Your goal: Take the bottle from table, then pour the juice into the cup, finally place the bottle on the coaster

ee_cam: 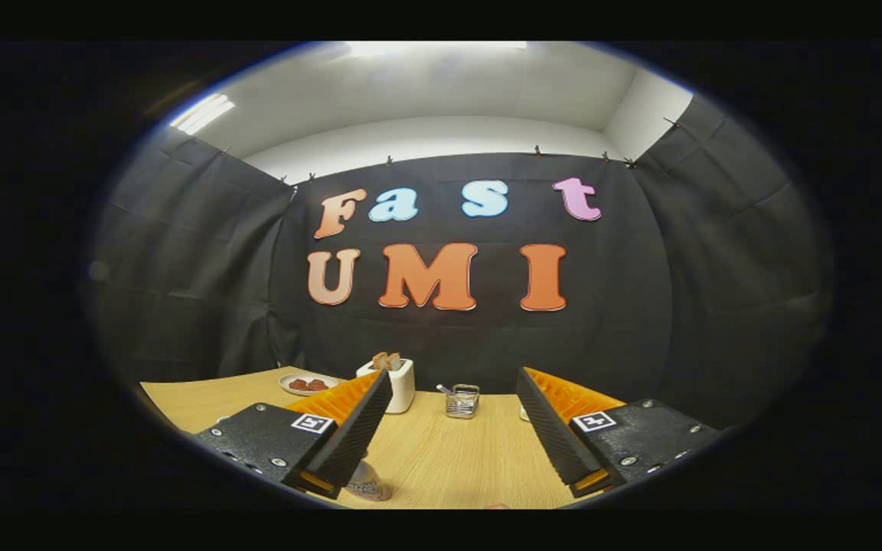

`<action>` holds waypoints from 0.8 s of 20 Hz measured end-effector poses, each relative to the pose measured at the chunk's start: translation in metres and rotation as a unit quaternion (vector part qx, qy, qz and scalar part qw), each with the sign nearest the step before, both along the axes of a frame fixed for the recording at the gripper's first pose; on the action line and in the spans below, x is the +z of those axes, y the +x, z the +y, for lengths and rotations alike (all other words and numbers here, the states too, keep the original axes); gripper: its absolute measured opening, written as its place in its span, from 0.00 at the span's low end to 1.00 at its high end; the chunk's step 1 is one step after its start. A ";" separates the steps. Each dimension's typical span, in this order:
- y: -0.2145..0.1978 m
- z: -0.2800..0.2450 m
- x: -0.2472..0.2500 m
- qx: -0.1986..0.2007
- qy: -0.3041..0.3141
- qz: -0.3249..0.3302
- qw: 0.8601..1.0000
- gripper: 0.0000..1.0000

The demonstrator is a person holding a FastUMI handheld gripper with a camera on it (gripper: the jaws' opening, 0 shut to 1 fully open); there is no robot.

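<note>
My gripper (454,376) is open, its two fingers spread wide above the wooden table (441,459), with nothing between them. Beneath the left finger (349,436), close to me, part of what looks like the bottle (370,484) peeks out, pale with a pinkish label; the finger hides most of it. A small pale edge (524,414) shows behind the right finger (556,428); I cannot tell what it is.
Toward the back of the table stand a white toaster (401,385) with bread in it, a plate (308,384) of reddish food to its left, and a small glass holder (462,401) with a utensil between the fingers' tips. Black cloth walls close the booth.
</note>
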State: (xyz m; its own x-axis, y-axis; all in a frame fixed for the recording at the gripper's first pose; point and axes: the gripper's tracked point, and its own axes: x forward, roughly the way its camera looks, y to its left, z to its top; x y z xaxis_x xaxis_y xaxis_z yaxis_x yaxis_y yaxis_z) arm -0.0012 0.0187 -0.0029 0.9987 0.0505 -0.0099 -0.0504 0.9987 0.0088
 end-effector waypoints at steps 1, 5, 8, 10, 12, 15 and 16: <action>-0.001 0.001 -0.001 0.001 0.000 0.000 1.000 0.97; -0.002 0.008 -0.006 0.008 -0.001 0.004 1.000 0.97; -0.005 0.014 -0.013 0.015 -0.005 0.010 1.000 0.97; -0.007 0.019 -0.019 0.019 -0.008 0.014 1.000 0.97; -0.011 0.027 -0.023 0.029 -0.009 0.015 0.999 0.97; -0.019 0.035 -0.037 0.041 -0.014 0.021 0.999 0.97; -0.022 0.037 -0.042 0.044 -0.017 0.025 0.999 0.97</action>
